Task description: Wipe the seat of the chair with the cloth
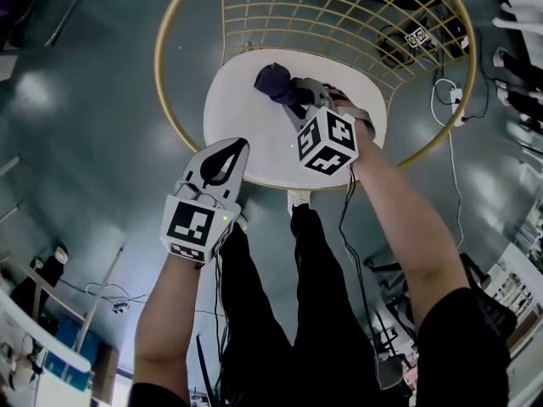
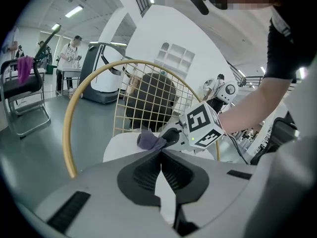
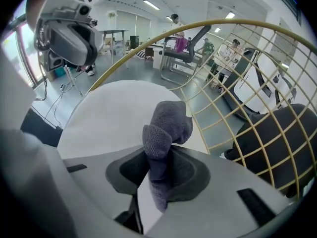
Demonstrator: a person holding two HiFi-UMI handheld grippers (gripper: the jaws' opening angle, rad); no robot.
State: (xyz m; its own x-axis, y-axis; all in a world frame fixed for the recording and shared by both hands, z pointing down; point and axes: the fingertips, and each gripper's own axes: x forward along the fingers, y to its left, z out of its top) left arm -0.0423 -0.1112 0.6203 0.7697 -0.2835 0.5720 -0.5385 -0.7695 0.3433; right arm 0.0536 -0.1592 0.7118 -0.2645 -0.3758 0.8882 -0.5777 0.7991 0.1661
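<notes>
wiping step, judged to be at or near its start. the right gripper [image 1: 290, 93] pinches the dark cloth [image 3: 166, 128] between its jaws, and the bunched free end stands out past the fingertips, above the far part of the white seat [image 1: 254, 130], close to the wire backrest [image 1: 339, 15]. contact between cloth and seat cannot be told. the next move calls for pressing the bunch down and sweeping it across the seat. the right forearm reaches forward. the left gripper [image 1: 222, 161], jaws together on nothing, hovers at the seat's near edge, behind the right fingertips.
</notes>
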